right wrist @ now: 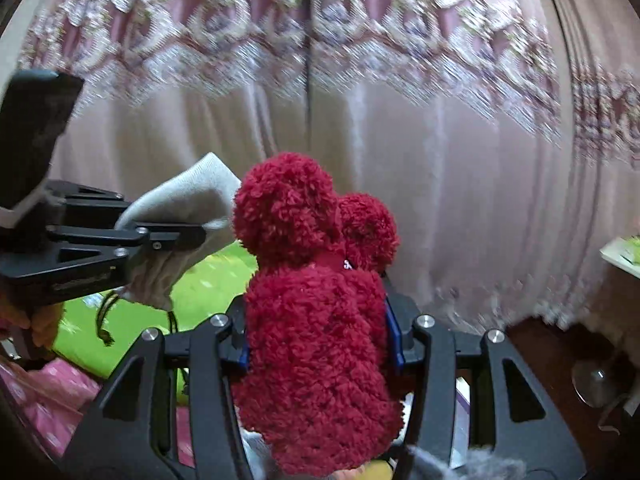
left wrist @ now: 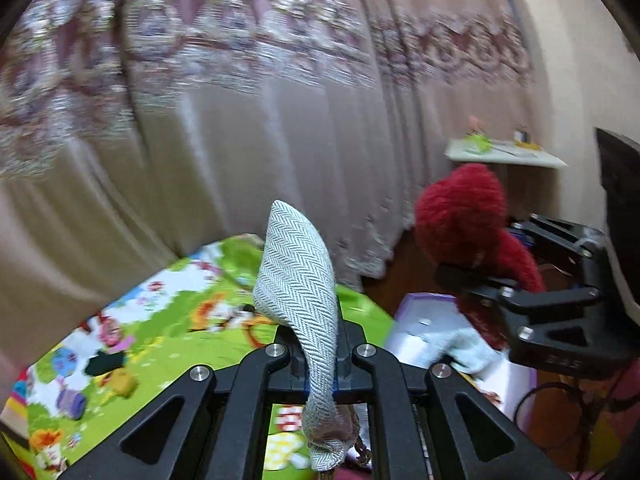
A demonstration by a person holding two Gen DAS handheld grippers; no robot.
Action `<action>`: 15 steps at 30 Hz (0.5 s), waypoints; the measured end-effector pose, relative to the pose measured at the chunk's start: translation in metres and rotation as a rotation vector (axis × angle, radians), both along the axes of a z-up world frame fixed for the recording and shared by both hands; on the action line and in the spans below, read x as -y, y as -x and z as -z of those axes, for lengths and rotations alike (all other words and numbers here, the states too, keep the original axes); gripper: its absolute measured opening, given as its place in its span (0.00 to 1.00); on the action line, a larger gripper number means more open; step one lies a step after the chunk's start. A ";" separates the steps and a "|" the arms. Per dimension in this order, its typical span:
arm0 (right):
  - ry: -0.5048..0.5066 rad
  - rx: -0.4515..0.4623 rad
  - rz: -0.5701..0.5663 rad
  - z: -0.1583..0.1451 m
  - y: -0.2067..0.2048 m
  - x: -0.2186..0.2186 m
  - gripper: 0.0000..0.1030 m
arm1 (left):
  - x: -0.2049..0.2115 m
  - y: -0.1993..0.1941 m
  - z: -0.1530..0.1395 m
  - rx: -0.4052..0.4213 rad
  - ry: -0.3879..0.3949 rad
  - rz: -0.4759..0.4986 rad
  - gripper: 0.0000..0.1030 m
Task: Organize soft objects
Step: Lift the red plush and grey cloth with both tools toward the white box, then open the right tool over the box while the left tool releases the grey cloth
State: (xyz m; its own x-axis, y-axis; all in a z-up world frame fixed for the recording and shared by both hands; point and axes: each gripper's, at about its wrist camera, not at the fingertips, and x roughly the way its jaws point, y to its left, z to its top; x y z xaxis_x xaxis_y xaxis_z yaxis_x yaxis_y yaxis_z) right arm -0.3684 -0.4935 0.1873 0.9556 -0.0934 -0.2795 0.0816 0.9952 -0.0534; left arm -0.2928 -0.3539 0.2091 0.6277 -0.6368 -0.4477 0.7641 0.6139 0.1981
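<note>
My left gripper point(left wrist: 318, 344) is shut on a grey herringbone drawstring pouch point(left wrist: 296, 264). The pouch stands up between the fingers, and its gathered neck and cord hang below them. The right gripper point(left wrist: 480, 276) appears at the right of the left wrist view, carrying a fluffy red plush toy point(left wrist: 464, 216). In the right wrist view, the right gripper point(right wrist: 316, 320) is shut on that red plush point(right wrist: 304, 216), its blue pads pressed into both sides of the body. Further left there, the left gripper point(right wrist: 188, 236) holds the pouch point(right wrist: 192, 196) up in the air.
A bright green cartoon play mat point(left wrist: 160, 312) lies below, with a patterned curtain point(left wrist: 280, 120) behind it. A white box with purple edges point(left wrist: 424, 320) holds a pale blue cloth point(left wrist: 468, 344). A small shelf point(left wrist: 500, 152) stands at the right. A pink bag point(right wrist: 48, 396) lies lower left.
</note>
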 end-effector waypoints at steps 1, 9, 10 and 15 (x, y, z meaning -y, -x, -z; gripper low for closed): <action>-0.006 -0.014 0.019 0.004 0.002 0.006 0.52 | 0.009 0.005 0.006 -0.014 -0.015 0.031 0.07; -0.068 -0.160 0.171 0.038 0.022 0.066 0.52 | 0.055 0.021 0.040 -0.149 -0.072 0.179 0.08; -0.082 -0.174 0.177 0.041 0.022 0.072 0.52 | 0.059 0.019 0.045 -0.181 -0.062 0.198 0.08; -0.119 -0.222 0.160 0.055 -0.003 0.094 0.58 | 0.079 -0.004 0.070 -0.419 -0.007 0.263 0.33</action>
